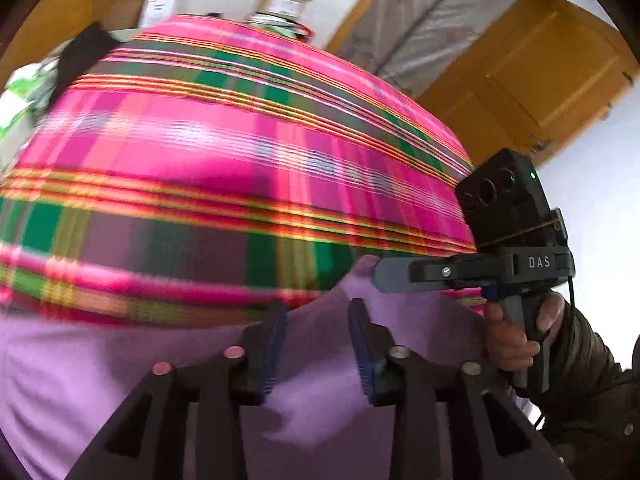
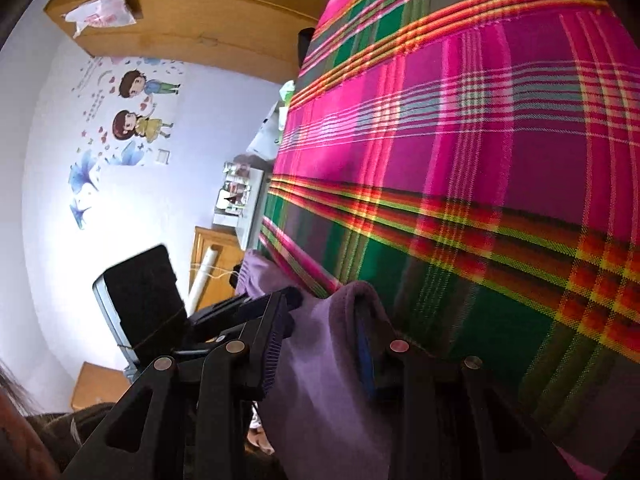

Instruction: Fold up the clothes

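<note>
lilac soft cotton garment (image 1: 100, 360) lies at six o'clock on the pink, green and red plaid woven cloth (image 1: 240, 152). right gripper (image 2: 320, 344) is clenched on a bunched fold of it; left gripper (image 1: 318, 344) stands released above it (nothing pinched). keep the right grip firm and carry the edge across level, so the fold lands straight.
</note>
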Available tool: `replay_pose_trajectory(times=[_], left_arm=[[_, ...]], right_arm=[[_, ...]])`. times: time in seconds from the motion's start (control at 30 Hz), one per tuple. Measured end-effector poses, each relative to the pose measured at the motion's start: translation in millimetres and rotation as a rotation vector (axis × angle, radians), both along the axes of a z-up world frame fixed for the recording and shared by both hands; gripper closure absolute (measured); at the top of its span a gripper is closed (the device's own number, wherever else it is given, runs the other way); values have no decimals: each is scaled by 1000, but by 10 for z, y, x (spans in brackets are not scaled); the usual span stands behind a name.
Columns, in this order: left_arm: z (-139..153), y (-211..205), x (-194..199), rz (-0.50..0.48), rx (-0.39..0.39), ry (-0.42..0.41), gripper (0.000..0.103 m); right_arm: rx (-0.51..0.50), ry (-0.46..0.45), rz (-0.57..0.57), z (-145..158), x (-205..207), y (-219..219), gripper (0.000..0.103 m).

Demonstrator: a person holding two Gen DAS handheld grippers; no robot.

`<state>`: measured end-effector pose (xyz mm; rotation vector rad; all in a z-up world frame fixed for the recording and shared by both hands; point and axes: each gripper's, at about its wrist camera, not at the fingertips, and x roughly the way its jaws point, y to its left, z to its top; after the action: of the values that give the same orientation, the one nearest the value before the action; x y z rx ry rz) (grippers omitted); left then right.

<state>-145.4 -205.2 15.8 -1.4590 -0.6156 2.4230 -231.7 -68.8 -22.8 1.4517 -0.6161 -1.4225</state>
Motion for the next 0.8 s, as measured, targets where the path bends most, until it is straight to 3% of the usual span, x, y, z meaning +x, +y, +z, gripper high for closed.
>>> replay_pose_trajectory(times=[0.3, 0.53, 0.8], left_arm=[[-83, 166, -237, -131, -44, -11, 60], [-83, 235, -343, -153, -48, -22, 60], [-67, 354, -347, -200, -101, -21, 62]], right_arm=[[4, -51, -36, -61, -79, 104, 69], [75, -5, -73, 32, -59, 274, 63], [72, 46, -197, 197, 53, 801, 61]])
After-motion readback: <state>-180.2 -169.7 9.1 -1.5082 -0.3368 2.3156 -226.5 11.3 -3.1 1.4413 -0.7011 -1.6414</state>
